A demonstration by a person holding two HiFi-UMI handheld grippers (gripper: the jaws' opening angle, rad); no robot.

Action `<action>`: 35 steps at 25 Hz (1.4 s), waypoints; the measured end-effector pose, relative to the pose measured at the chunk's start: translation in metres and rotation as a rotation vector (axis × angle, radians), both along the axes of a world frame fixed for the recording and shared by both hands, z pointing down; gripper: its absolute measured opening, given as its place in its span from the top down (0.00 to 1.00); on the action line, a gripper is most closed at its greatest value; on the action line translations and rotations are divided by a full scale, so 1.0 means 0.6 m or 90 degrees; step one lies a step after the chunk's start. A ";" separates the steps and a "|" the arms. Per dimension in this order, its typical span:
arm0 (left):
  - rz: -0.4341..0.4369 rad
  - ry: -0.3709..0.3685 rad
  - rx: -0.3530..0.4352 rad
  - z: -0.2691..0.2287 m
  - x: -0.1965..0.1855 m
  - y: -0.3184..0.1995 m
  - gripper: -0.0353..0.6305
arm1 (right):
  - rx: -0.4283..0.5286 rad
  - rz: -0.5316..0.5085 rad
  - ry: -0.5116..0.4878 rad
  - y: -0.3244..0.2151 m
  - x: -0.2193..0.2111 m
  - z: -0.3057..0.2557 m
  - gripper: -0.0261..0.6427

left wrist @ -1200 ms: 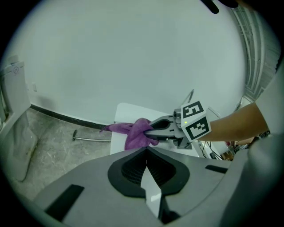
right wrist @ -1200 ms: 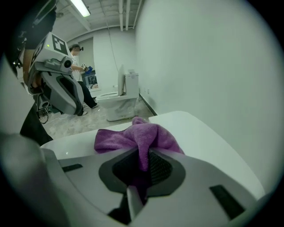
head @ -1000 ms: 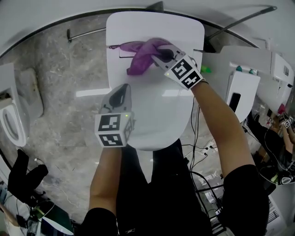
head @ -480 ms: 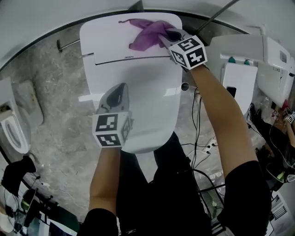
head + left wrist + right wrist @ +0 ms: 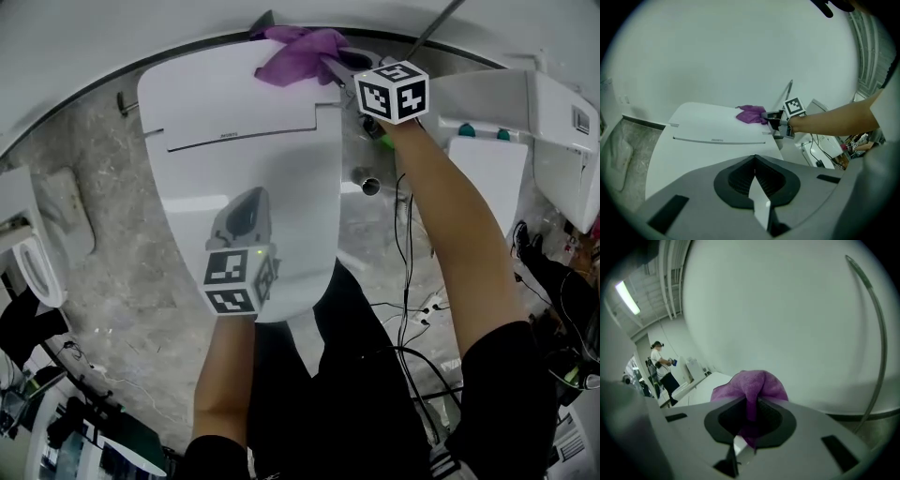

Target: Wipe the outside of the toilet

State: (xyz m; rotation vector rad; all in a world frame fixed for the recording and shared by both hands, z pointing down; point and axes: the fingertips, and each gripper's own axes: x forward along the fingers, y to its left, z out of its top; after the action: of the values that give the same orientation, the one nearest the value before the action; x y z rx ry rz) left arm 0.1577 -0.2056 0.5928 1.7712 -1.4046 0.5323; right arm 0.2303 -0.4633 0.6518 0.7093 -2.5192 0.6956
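Observation:
A white toilet (image 5: 244, 141) with its lid down fills the middle of the head view. A purple cloth (image 5: 298, 53) lies bunched on the toilet's back right corner, close to the wall. My right gripper (image 5: 339, 64) is shut on this cloth, which shows pinched between its jaws (image 5: 750, 387) in the right gripper view. My left gripper (image 5: 244, 208) hovers over the front part of the lid, shut, with nothing in it. From the left gripper view, the cloth (image 5: 751, 114) and the right gripper (image 5: 772, 120) sit at the far end of the toilet (image 5: 703, 136).
A second white fixture (image 5: 33, 248) stands at the left on the marbled floor. White boxes (image 5: 487, 159) and cables (image 5: 412, 309) crowd the right side. A thin metal pipe (image 5: 439, 21) runs up the wall behind. A person (image 5: 661, 364) stands far off.
My right gripper has carried the purple cloth from the lid's hinge area back to the toilet's rear edge by the wall. My left gripper has stayed over the lid.

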 end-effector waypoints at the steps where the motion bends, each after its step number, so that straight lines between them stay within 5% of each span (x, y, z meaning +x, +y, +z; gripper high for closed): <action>1: 0.003 -0.001 -0.002 0.002 0.008 -0.004 0.94 | -0.013 0.002 -0.021 0.000 0.005 0.000 0.89; 6: 0.036 -0.008 -0.009 0.007 0.057 -0.023 0.94 | -0.021 -0.014 -0.046 0.004 0.045 0.004 0.89; 13: 0.075 -0.018 -0.013 0.022 0.113 -0.045 0.94 | 0.012 -0.018 0.009 0.001 0.103 0.044 0.89; 23: 0.123 -0.030 -0.038 0.047 0.168 -0.046 0.94 | 0.153 -0.212 0.188 0.017 0.093 0.097 0.89; 28: 0.123 -0.037 -0.033 0.051 0.181 -0.053 0.94 | 0.191 -0.253 0.202 0.044 0.096 0.104 0.89; 35: 0.157 -0.035 -0.033 0.062 0.213 -0.063 0.94 | 0.166 -0.285 0.213 0.112 0.113 0.163 0.89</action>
State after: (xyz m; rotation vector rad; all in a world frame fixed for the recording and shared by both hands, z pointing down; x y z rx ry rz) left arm 0.2857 -0.2436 0.6297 1.9124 -1.2039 0.7451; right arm 0.2982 -0.3960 0.7498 0.2881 -2.3493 0.0833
